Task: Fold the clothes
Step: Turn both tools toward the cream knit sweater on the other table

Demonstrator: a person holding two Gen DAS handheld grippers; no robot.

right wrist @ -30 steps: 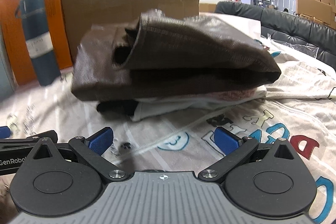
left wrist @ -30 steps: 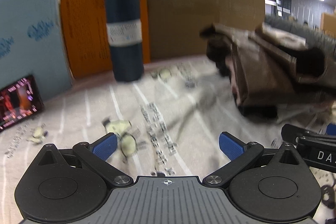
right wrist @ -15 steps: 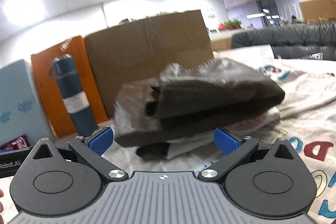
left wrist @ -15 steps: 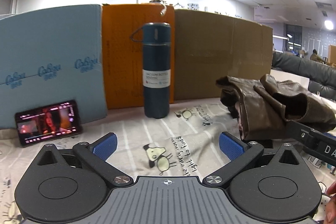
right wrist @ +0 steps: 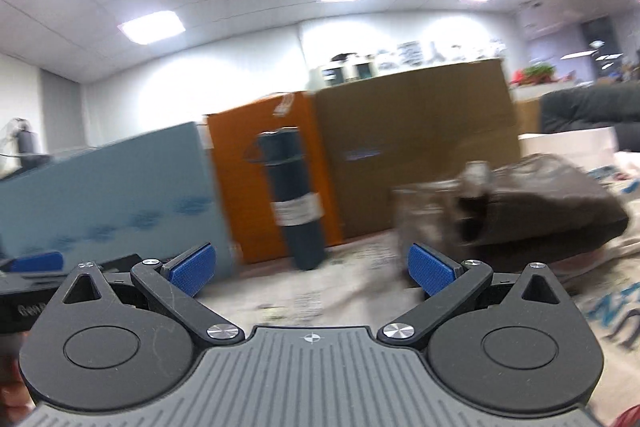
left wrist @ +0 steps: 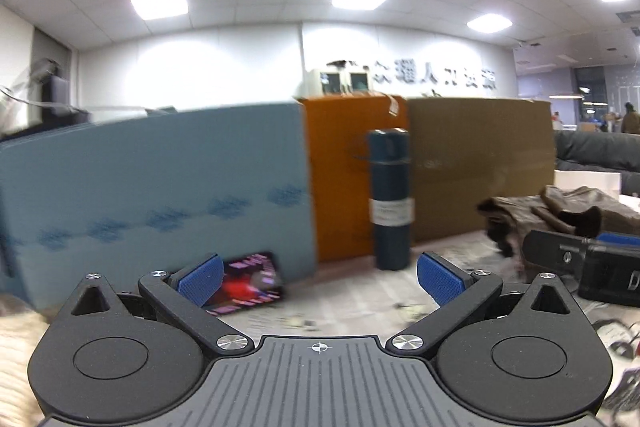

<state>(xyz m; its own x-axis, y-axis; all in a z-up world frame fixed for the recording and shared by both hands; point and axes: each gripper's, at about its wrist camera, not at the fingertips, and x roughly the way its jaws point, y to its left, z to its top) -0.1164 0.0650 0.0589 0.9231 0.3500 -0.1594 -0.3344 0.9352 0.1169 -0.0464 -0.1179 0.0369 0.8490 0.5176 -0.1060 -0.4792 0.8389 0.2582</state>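
Right wrist view: right gripper [right wrist: 312, 269] spread, empty, tilted up. Folded brown garment [right wrist: 532, 211] rests mid-right on printed cloth [right wrist: 600, 291], likely finished. Left gripper [left wrist: 320, 277] likewise spread; thermos [left wrist: 390, 199] upright centre.

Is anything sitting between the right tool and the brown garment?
Nothing visible does. The right tool is open and empty; the garment lies ahead to its right on printed cloth. The bottle stands left of that path.
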